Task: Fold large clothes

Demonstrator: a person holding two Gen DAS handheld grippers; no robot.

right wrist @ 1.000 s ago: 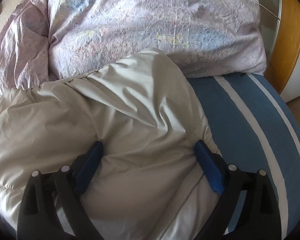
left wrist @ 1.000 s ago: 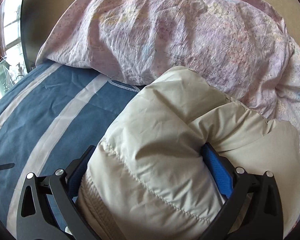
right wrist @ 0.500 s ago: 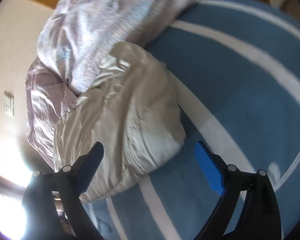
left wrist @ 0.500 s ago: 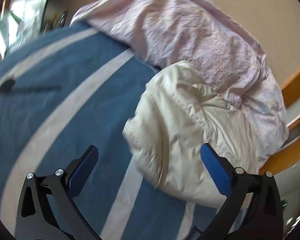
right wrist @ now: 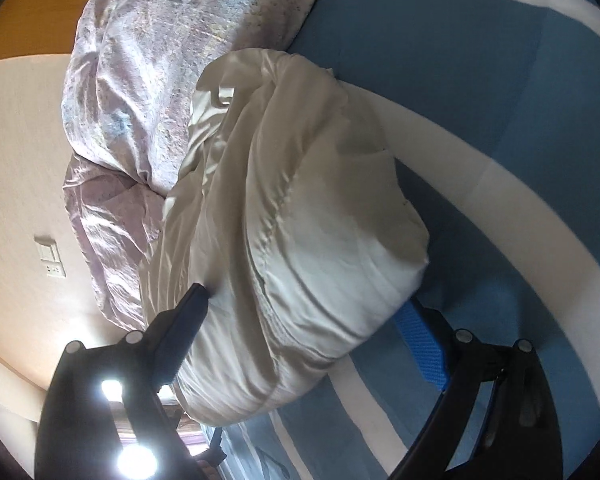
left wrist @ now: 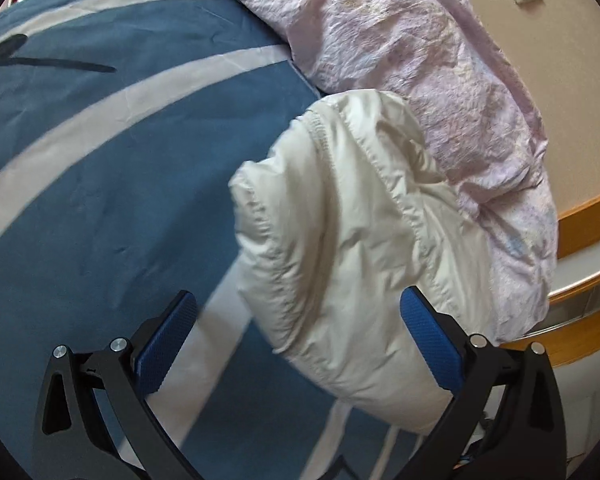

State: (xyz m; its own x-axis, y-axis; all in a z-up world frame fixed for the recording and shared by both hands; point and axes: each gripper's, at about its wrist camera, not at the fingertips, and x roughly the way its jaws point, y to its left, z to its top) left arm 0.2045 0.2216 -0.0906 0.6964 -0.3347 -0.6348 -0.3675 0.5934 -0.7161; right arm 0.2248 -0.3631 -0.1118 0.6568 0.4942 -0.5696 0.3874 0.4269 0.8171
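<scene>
Lying bundled on the striped blue bedspread [left wrist: 100, 184], the puffy cream jacket [left wrist: 352, 240] is ungripped; both grippers' jaws gape apart.

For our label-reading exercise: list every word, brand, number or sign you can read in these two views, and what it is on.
None can be read.
Cream puffer jacket: no label or brand showing.
Wall switch plate: no legible marks.
Pink quilt: faint print, too blurred to read.
</scene>
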